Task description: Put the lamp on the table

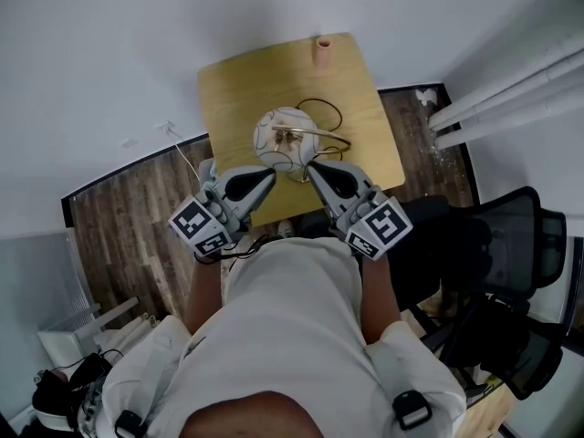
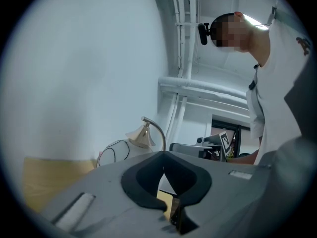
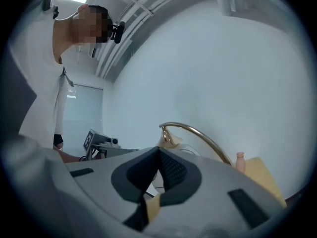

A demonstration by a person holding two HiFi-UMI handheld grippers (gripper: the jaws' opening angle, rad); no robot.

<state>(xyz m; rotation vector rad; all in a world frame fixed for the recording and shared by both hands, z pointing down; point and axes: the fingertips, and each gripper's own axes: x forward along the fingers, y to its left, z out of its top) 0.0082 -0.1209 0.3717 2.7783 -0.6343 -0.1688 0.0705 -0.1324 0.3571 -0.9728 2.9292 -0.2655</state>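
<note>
Lamp [image 1: 285, 138] sits on the table [image 1: 228, 89], just ahead of both sets of fingertips. Left gripper [image 1: 267, 175] and right gripper [image 1: 313, 168]: fingers pressed together, pinching nothing.

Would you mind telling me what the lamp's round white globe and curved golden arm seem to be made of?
The round white globe looks like glazed ceramic or frosted glass: smooth, pale, thin dark lines. The curved golden arm looks like polished brass-toned metal: it gleams along its bend.
</note>
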